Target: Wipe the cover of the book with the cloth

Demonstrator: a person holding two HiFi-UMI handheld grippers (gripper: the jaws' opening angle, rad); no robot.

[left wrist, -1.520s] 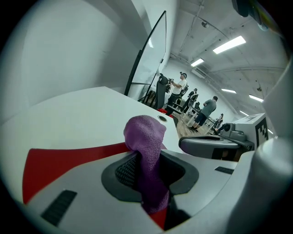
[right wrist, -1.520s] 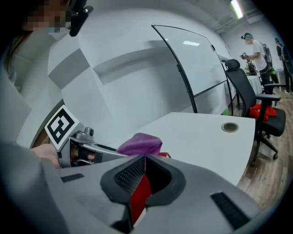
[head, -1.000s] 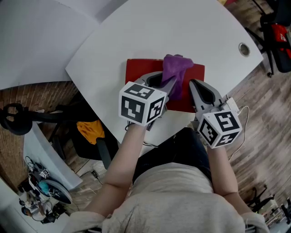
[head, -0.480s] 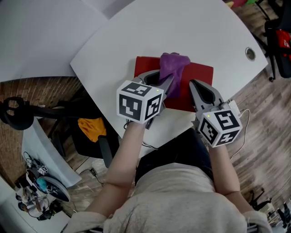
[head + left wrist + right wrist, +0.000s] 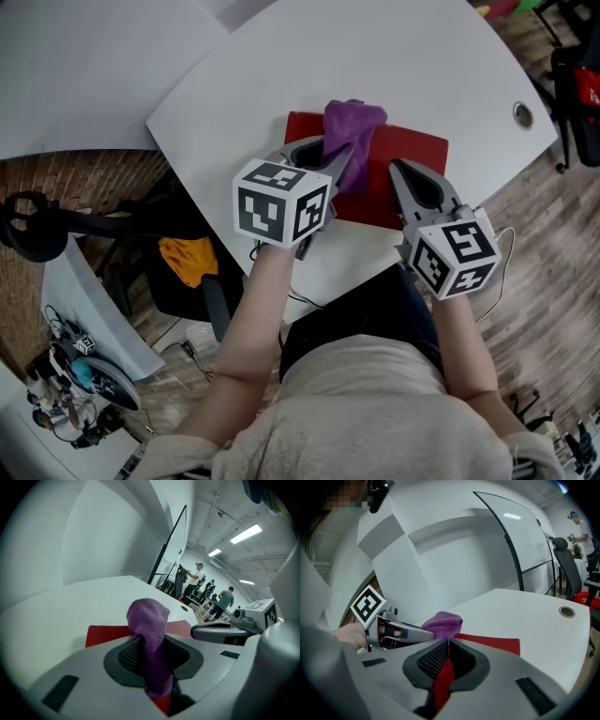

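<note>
Right hand-held gripper [image 5: 396, 169]: jaws nearly together, only a thin slit, red of book showing through it; tip over book's near right part; whether touching, unclear. Left hand-held gripper [image 5: 339, 164] just beside it: jaws clamped on purple cloth [image 5: 352, 127]. Cloth bunched, top bulging above jaws, lower end hanging onto cover. Red book [image 5: 417, 150] flat on white counter [image 5: 375, 56], near front edge. Farther right on counter: round metal grommet [image 5: 522, 114], well apart from book.
</note>
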